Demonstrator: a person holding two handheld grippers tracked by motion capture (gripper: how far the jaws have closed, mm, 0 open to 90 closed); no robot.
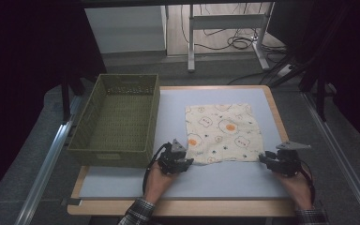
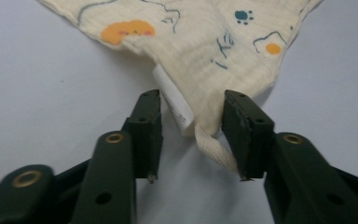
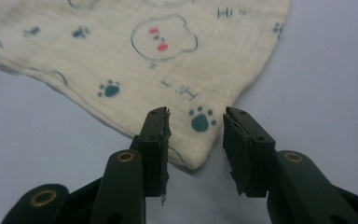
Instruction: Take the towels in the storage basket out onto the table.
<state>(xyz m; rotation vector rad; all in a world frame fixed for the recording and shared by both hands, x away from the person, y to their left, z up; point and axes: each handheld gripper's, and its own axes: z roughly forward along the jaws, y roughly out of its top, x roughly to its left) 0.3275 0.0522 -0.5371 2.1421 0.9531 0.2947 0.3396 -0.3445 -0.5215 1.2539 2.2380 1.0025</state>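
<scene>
Left gripper (image 2: 191,133) sits at the near-left corner of the printed cloth (image 1: 223,132), jaws partly open w/ that corner between them, pads not pressing yet. We can see the white care tag (image 2: 173,99) and a little fabric loop (image 2: 214,150) poking out right there in the left gripper view. Right gripper (image 3: 196,142) is the same story at the near-right corner: jaws apart, the corner w/ the teal paw print (image 3: 200,122) between them, nothing clamped.

Cloth is spread flat on the grey table mat (image 1: 225,180), right of the green woven basket (image 1: 117,119), which looks empty. From the high view both hands are at the near edge, left hand (image 1: 158,180) just beside the basket's front corner.

Our guess is the step is pinching both near corners to fold or lift the cloth. Tips imo:
- get the pads down low so the lower jaw slides under the hem, otherwise we just push the cloth away
- on the left, bite the cloth itself, not only the tag or loop, or it'll slip
- close both sides about together so the edge stays straight
- take enough fabric on the right; that corner is barely past the pads, so nudge fwd a bit before closing
- lift evenly, watch the basket wall on the left.
</scene>
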